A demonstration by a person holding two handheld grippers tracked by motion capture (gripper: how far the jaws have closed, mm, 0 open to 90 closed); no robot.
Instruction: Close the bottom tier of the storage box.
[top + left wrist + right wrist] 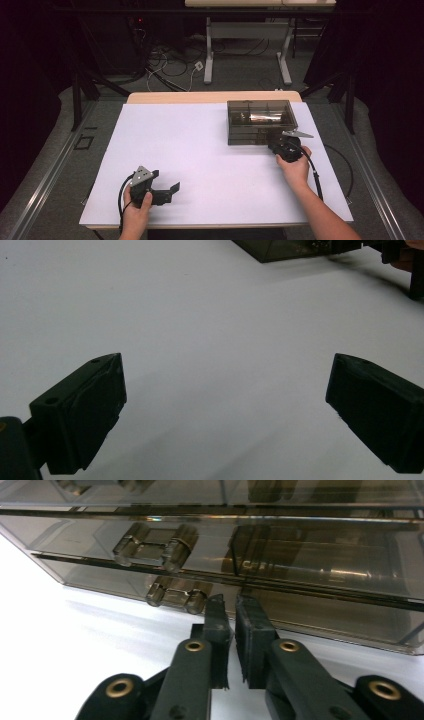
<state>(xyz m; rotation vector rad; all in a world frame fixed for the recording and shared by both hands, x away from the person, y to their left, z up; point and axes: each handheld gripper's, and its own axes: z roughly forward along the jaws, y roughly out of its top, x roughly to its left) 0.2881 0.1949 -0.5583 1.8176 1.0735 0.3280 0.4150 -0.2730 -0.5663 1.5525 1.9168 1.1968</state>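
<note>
A smoked see-through plastic box (260,120) with stacked drawers stands at the table's far right. My right gripper (278,148) reaches its near front face. In the right gripper view the right gripper (230,602) has its tips at the box (310,565), against the lowest drawer's front. Only a narrow slit parts its jaws and I see nothing between the pads. Two small clear handles (155,545) (176,594) sit on the drawer fronts just to the left. My left gripper (170,194) lies near the front left, jaws wide open over bare sheet (225,390).
A white sheet (200,160) covers the table. The box's corner (280,250) and the other hand show far off in the left gripper view. A cable (315,175) trails from the right gripper. Beyond the table are a desk frame (210,50) and floor cables.
</note>
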